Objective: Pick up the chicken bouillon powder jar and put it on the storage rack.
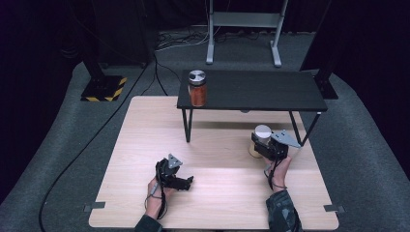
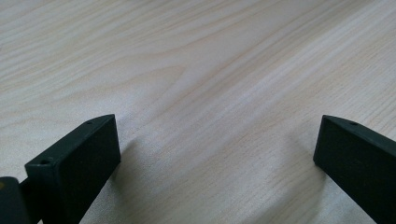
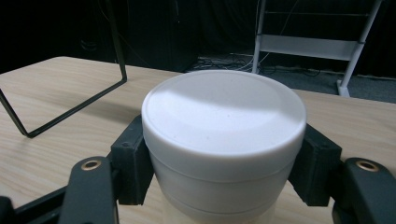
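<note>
One jar is up on the black shelf (image 1: 251, 92) already, and your right tongs (image 3: 224, 154) now pinch the white-lidded jar (image 3: 224, 126) on the counter (image 1: 145, 145), not lifted yet, while your left tongs (image 2: 217, 154) rest spread and empty.

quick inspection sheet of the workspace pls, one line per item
surface: pale wooden table, with a low black shelf standing on its far half.
job's things: white-lidded jar on the table, beside the shelf's right legs.
clutter: silver-lidded jar of orange-brown contents, upright on the shelf's left end.
grippers: right tool shut on the white-lidded jar, pads on both sides under the lid; left tool open over bare wood, holding nothing.
cables: black cable running across the floor left of the table.
surroundings: grey carpet, dark backdrop, a grey metal stand behind, a yellow-and-black striped base at left.
</note>
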`<state>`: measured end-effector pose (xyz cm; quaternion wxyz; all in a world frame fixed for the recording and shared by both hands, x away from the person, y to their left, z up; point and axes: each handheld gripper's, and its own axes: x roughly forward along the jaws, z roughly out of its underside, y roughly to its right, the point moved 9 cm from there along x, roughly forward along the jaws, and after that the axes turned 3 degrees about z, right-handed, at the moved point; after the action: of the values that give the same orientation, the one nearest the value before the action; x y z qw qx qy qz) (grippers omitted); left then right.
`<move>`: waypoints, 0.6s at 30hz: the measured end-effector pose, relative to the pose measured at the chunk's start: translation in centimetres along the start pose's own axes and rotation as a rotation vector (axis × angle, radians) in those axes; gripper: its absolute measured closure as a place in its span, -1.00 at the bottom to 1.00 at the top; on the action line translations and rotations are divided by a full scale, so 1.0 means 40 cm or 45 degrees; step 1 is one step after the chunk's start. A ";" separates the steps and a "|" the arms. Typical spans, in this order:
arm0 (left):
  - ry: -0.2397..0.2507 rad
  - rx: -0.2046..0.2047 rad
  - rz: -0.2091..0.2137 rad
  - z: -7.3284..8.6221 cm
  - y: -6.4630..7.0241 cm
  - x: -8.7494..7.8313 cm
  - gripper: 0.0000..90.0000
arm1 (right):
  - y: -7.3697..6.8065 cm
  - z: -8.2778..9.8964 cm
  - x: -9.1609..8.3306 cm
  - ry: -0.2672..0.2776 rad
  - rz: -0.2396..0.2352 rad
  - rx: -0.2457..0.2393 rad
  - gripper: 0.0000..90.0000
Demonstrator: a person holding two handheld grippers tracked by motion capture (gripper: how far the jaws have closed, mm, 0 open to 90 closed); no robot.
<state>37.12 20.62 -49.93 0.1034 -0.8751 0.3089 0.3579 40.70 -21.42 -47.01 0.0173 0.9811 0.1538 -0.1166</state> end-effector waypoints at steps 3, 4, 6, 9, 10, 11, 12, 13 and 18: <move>0.000 0.000 0.000 0.000 0.000 0.000 -1.00 | -0.002 -0.002 -0.002 -0.007 0.004 0.003 -0.26; 0.000 0.000 0.000 0.000 0.000 0.000 -1.00 | -0.003 -0.003 -0.003 -0.010 0.003 0.002 -0.26; 0.000 0.000 0.000 0.000 0.000 0.000 -1.00 | -0.005 -0.004 -0.004 -0.014 0.003 -0.003 -0.26; 0.000 0.001 -0.001 0.000 0.000 0.000 -1.00 | -0.007 -0.007 -0.007 -0.014 0.002 -0.003 -0.26; 0.000 0.001 -0.001 0.000 0.000 0.000 -1.00 | -0.007 -0.008 -0.007 -0.014 0.001 -0.003 -0.26; 0.000 0.001 -0.001 0.000 0.000 0.000 -1.00 | -0.007 -0.009 -0.008 -0.014 -0.001 -0.003 -0.26; 0.000 0.000 -0.001 0.000 0.000 0.000 -1.00 | -0.007 -0.009 -0.009 -0.014 -0.001 -0.002 -0.26; 0.000 0.000 0.000 0.000 0.000 0.000 -1.00 | -0.007 -0.011 -0.011 -0.017 -0.002 0.004 -0.26; 0.000 0.000 0.000 0.000 0.000 0.000 -1.00 | -0.003 -0.016 -0.020 -0.018 -0.012 0.027 -0.26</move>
<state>37.12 20.62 -49.92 0.1034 -0.8751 0.3088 0.3579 40.08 -21.48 -46.20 0.0076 0.9796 0.1570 -0.1254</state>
